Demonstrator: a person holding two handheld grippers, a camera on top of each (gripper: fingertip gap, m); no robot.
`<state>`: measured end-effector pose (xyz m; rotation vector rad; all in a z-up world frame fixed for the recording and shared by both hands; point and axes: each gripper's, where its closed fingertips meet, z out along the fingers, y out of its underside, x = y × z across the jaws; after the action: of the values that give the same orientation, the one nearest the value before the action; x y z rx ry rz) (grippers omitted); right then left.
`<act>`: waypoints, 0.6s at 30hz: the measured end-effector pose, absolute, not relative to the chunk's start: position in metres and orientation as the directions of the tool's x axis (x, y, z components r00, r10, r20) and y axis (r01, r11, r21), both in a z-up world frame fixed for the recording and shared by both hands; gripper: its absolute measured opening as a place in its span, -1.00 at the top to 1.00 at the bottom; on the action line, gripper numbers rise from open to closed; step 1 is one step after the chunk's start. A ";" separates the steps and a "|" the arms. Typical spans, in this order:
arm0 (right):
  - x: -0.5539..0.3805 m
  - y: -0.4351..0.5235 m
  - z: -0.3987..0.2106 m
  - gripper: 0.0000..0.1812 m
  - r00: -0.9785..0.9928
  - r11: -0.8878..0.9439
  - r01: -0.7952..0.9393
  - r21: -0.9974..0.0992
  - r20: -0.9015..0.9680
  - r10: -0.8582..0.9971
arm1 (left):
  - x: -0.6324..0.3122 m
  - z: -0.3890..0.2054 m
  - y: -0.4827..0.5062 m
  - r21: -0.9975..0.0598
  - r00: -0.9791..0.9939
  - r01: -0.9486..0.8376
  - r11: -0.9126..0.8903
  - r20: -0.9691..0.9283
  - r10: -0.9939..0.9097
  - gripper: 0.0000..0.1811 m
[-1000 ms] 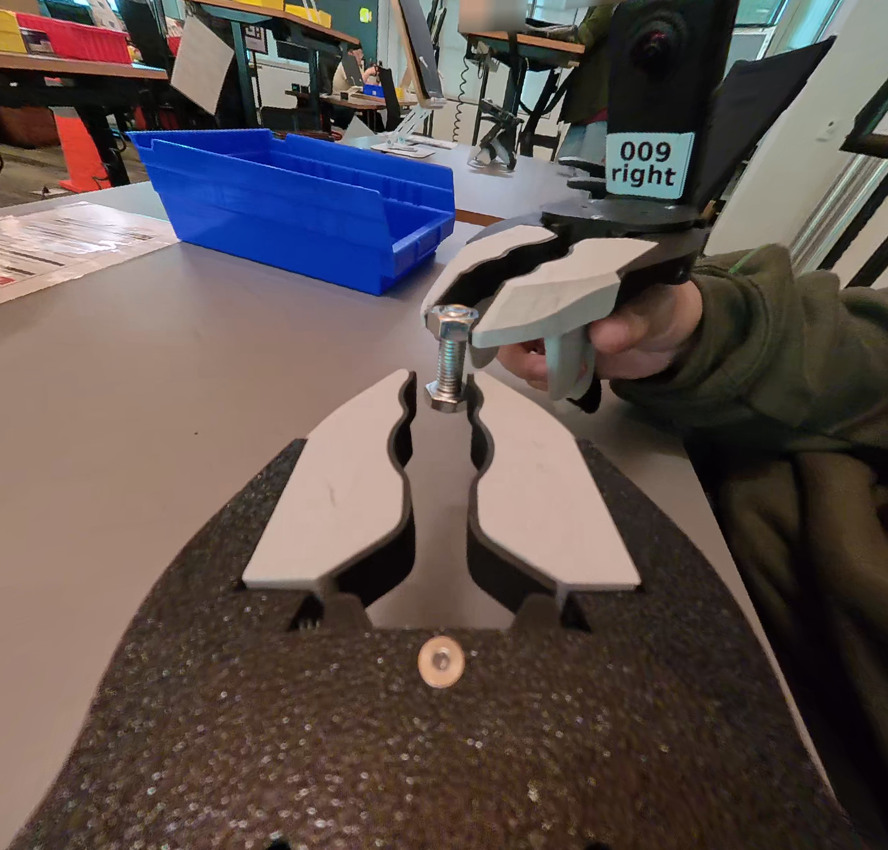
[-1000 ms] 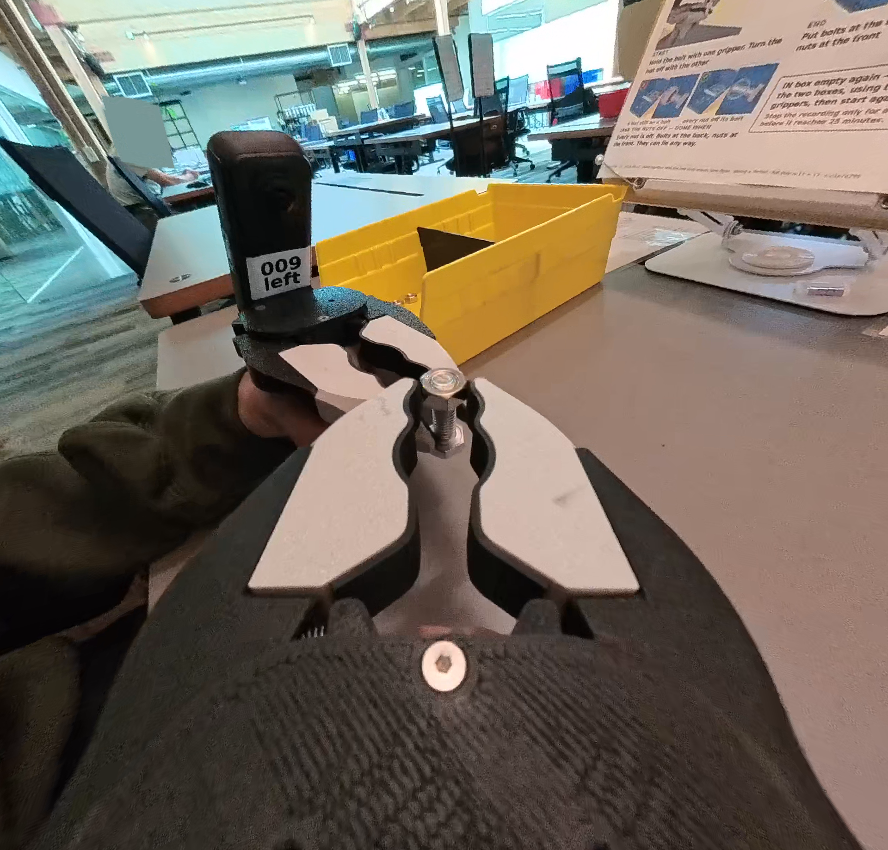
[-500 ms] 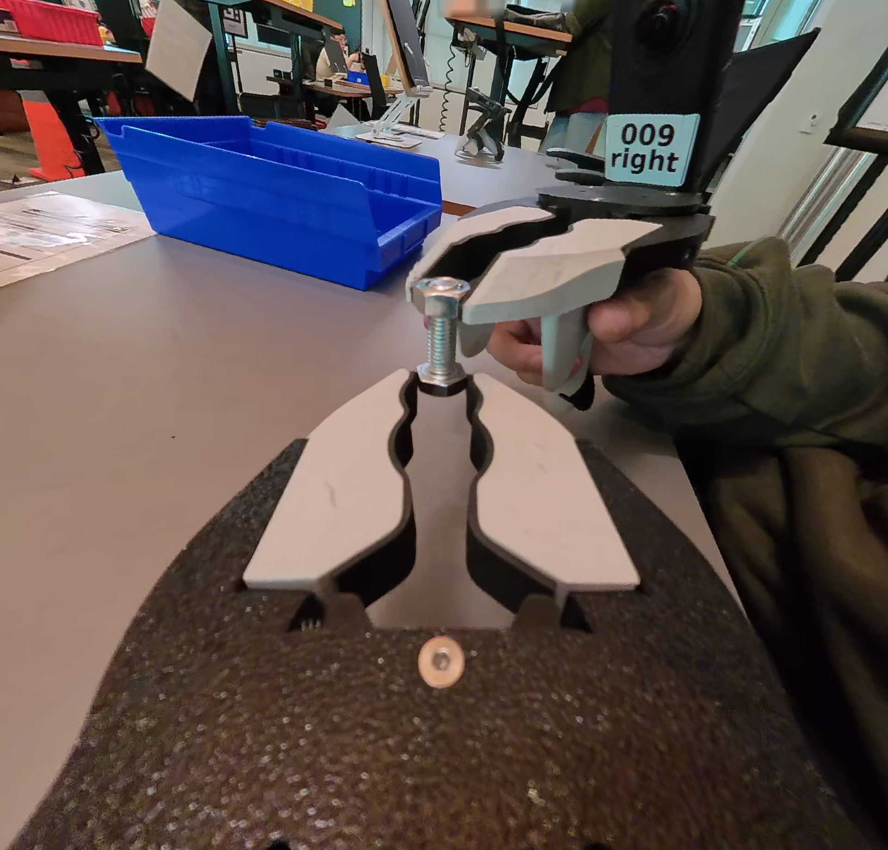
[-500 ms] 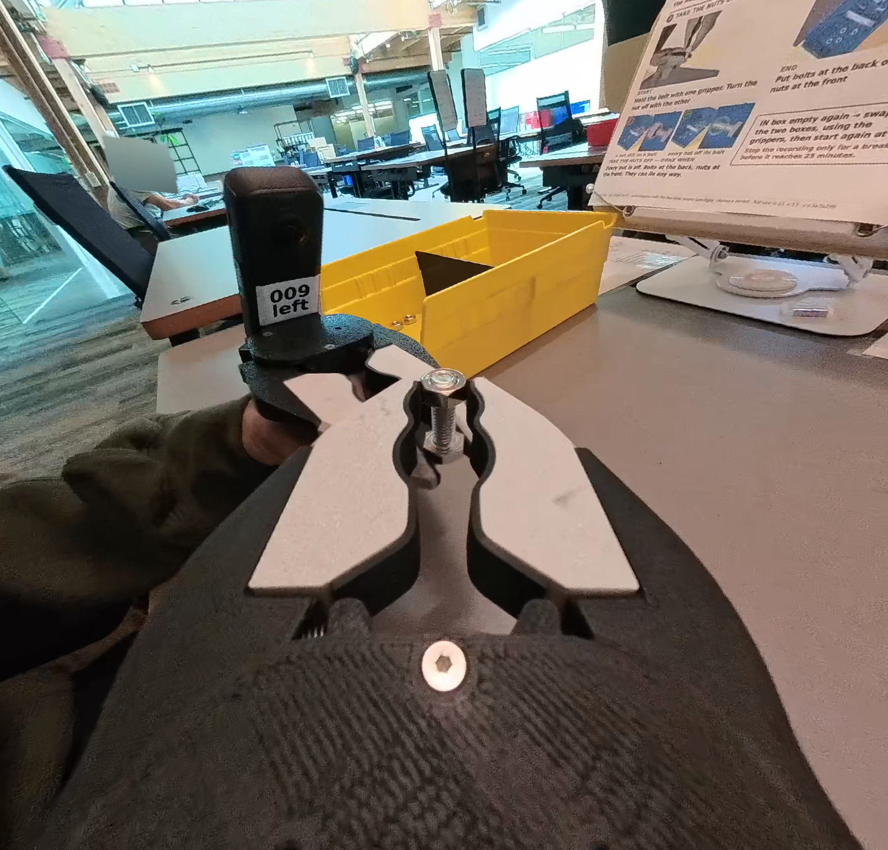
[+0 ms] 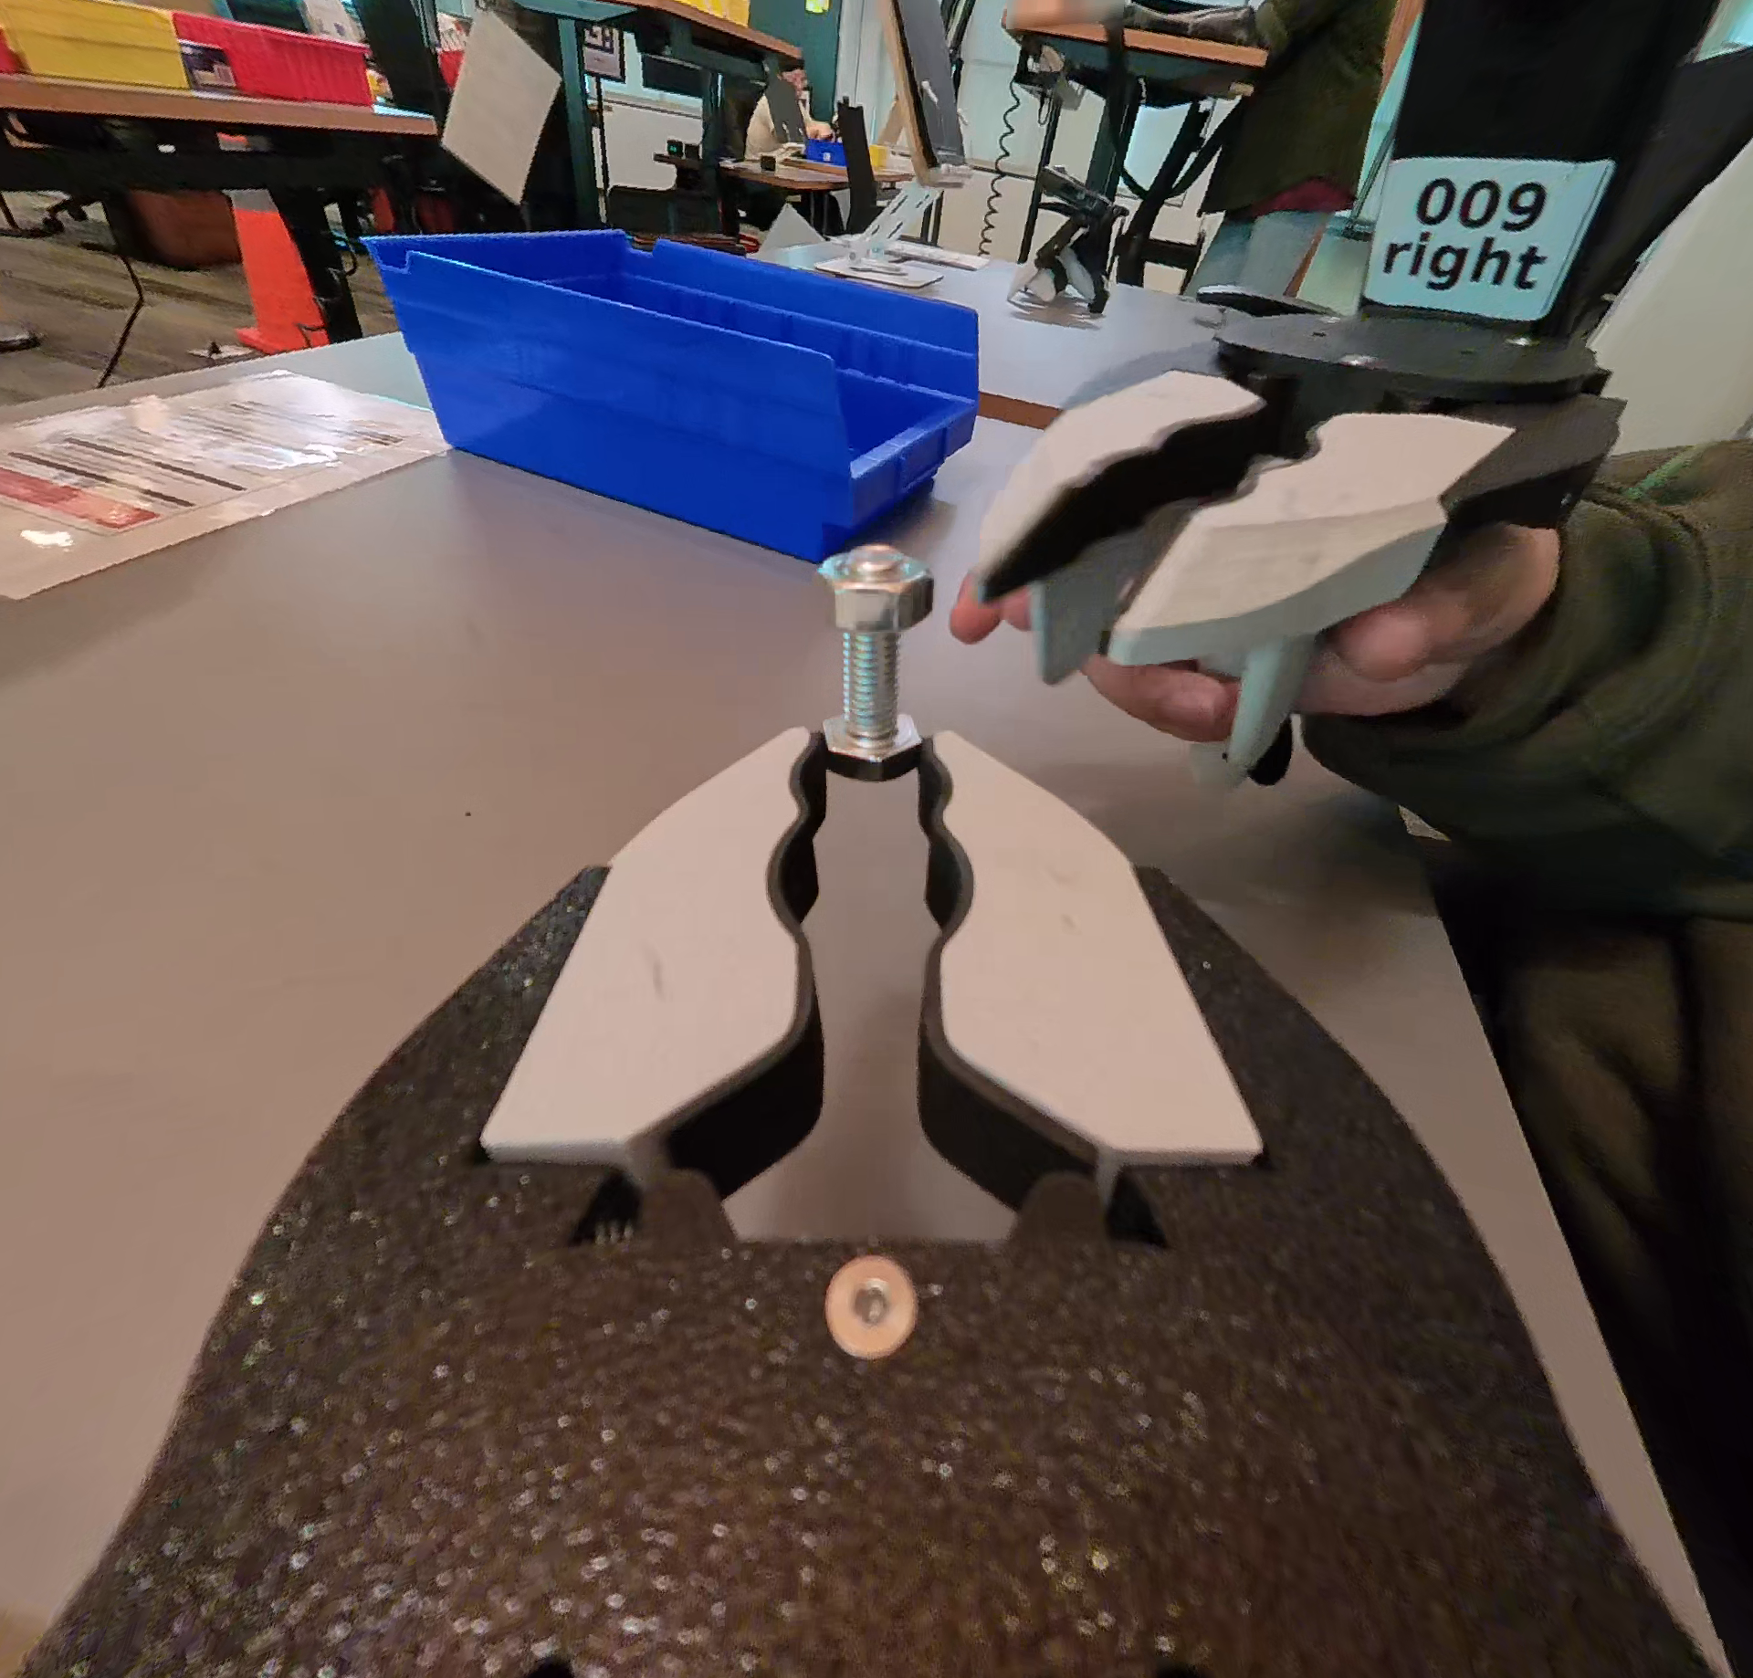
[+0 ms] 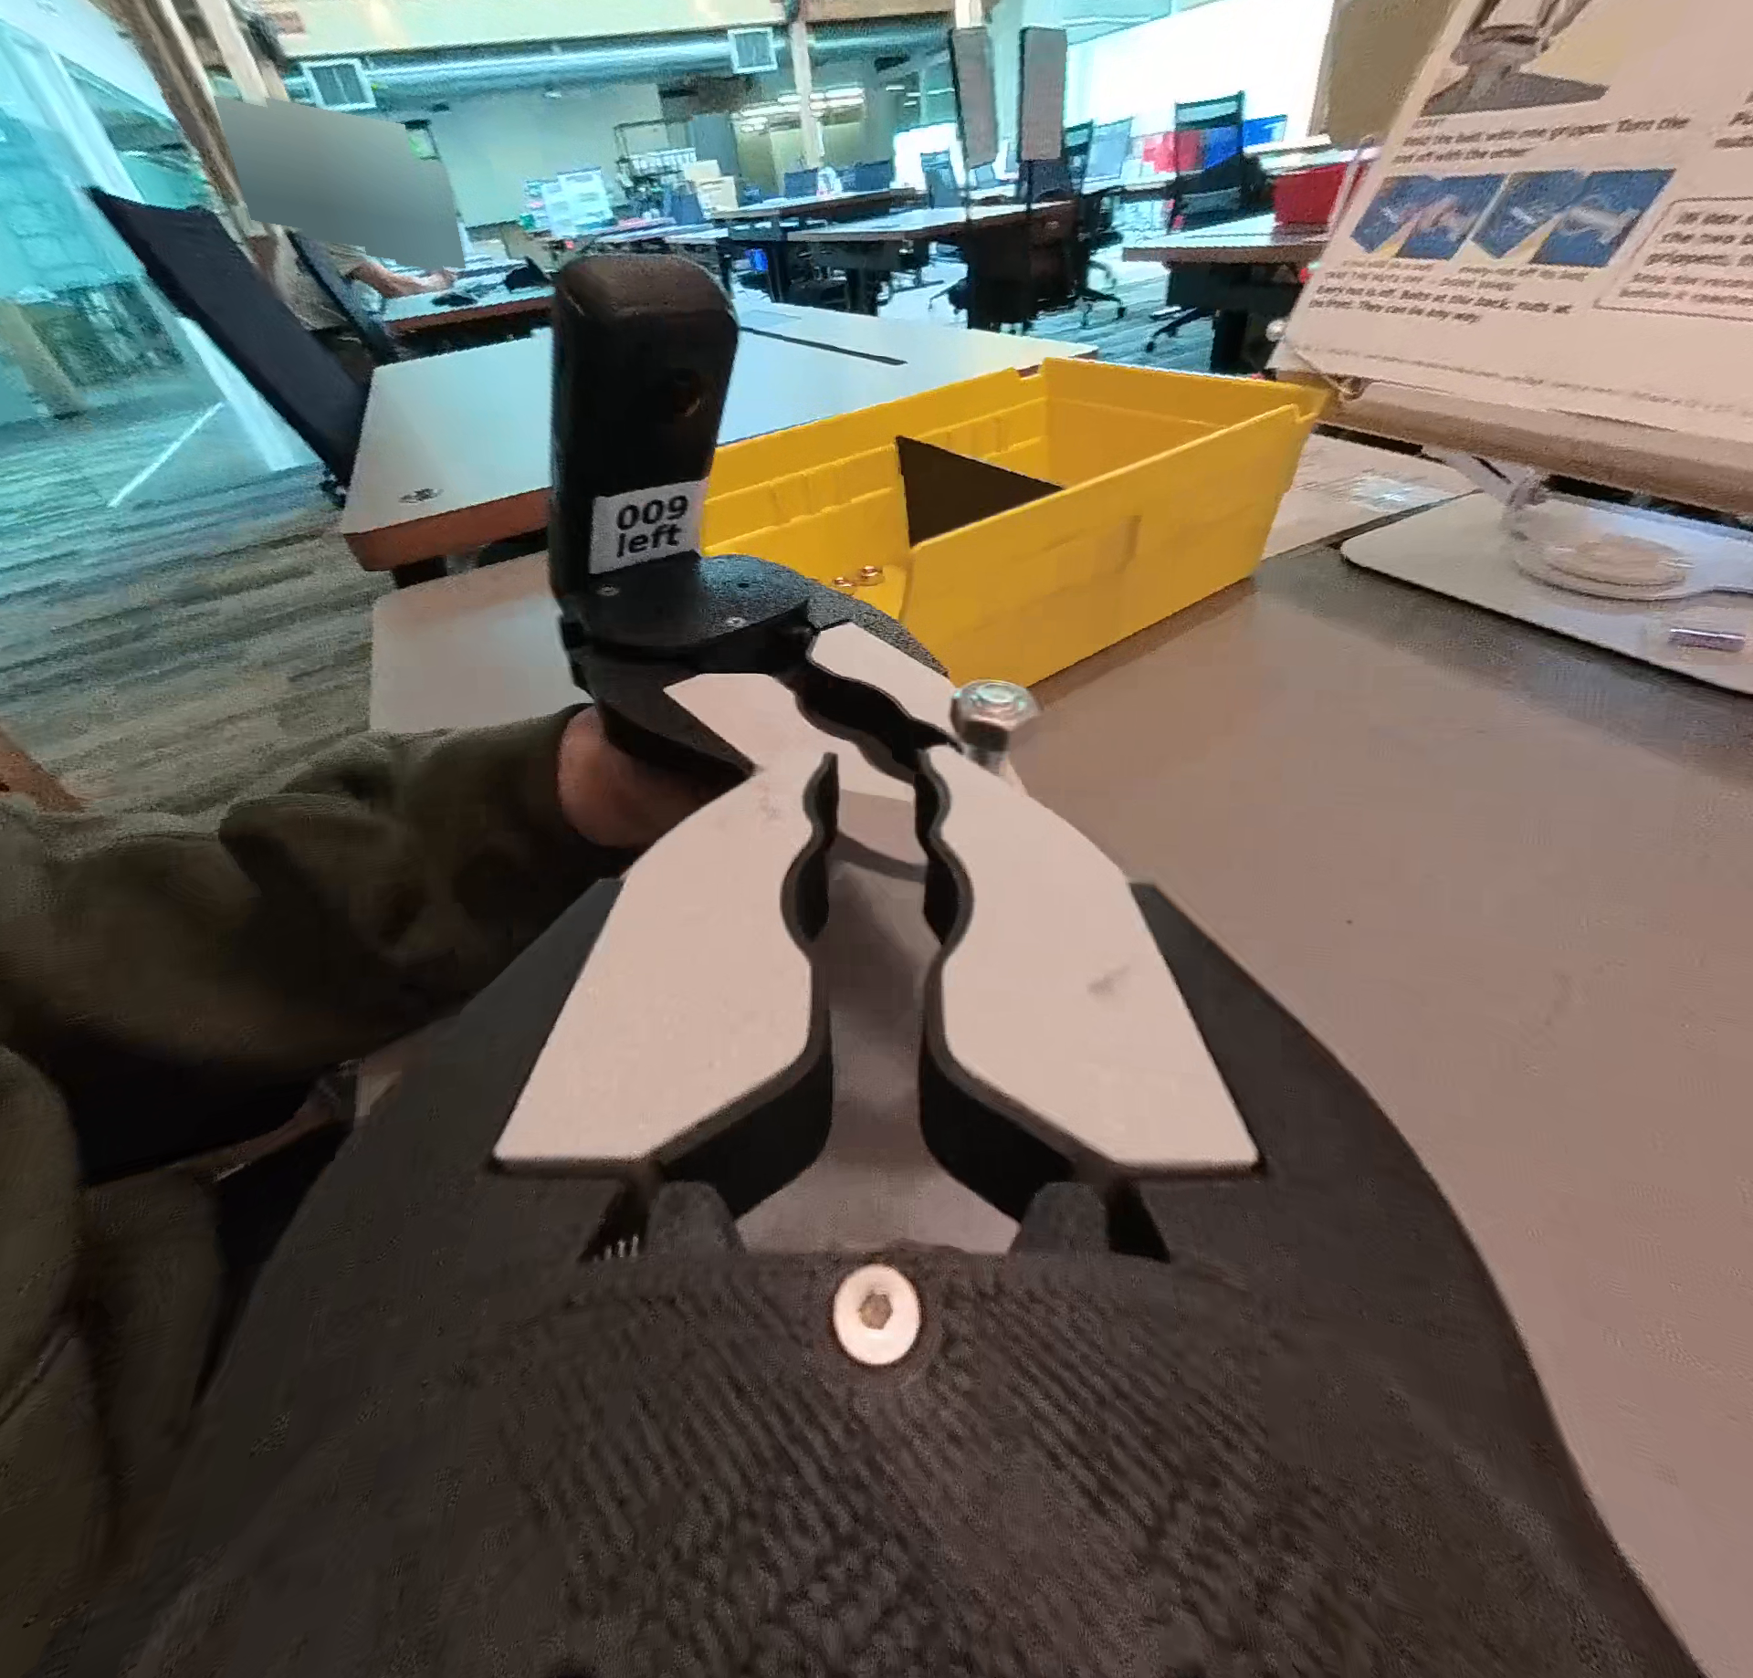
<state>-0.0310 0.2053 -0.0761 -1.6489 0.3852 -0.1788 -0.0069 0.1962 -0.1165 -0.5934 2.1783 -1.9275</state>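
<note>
Left claw (image 5: 868,750) is pinched on the hex nut (image 5: 868,748) at the lower end of a silver bolt (image 5: 873,651). The bolt stands upright above the fingertips, hex head on top, threads bare between head and nut. The tips close on the nut's flats only, and the rest of the finger channel behind them is empty.

Right claw (image 5: 1015,580) hangs just beside the bolt head, to its right in the left wrist view, not touching it. Its fingers are slightly parted with nothing between them. In the right wrist view the gap at the right claw's own tips (image 6: 877,760) shows only the left claw and grey table behind, and the bolt head (image 6: 993,705) sits just off its right fingertip.

Both claws are held above the grey table (image 5: 332,731), near its edge. A blue bin (image 5: 664,390) stands well apart behind the bolt, with a laminated sheet (image 5: 171,466) to its left. A yellow bin (image 6: 1091,513) with a dark divider sits behind the left claw in the right wrist view, a few small nuts visible on its floor. A printed sheet on a stand (image 6: 1537,172) is at far right.

Handling, as judged: the bolt is steel, rigid, small but dense, smooth plated, so slippery on flat pads. Threads give poor purchase and roll. The best holds are the hex flats of head or nut, across opposite faces. The hold on the nut alone looks shallow, so the bolt could tip or twist if pushed sideways.
</note>
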 end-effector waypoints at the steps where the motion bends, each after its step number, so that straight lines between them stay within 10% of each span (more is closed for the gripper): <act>1: -0.025 0.203 -0.077 0.72 0.913 -0.080 -0.130 -0.988 -0.088 -0.397 | -0.008 -0.116 0.196 -0.981 -0.908 -0.176 0.087 0.128 -0.399 0.80; 6: -0.014 0.205 -0.087 0.36 0.880 -0.114 -0.136 -0.984 -0.067 -0.471 | -0.016 -0.118 0.189 -0.981 -0.933 -0.158 0.114 0.111 -0.342 0.80; 13: -0.034 0.210 -0.077 0.84 0.937 -0.066 -0.153 -0.986 -0.124 -0.326 | -0.007 -0.118 0.195 -0.977 -0.908 -0.189 0.097 0.136 -0.397 0.80; 18: -0.006 0.195 -0.075 0.64 0.857 0.025 -0.195 -0.980 -0.183 -0.482 | -0.011 -0.118 0.192 -0.979 -0.920 -0.172 0.107 0.120 -0.374 0.80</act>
<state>-0.0061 0.1954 -0.0752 -1.5535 0.5530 -0.2402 -0.0114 0.1916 -0.1182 -0.5523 2.2149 -1.9219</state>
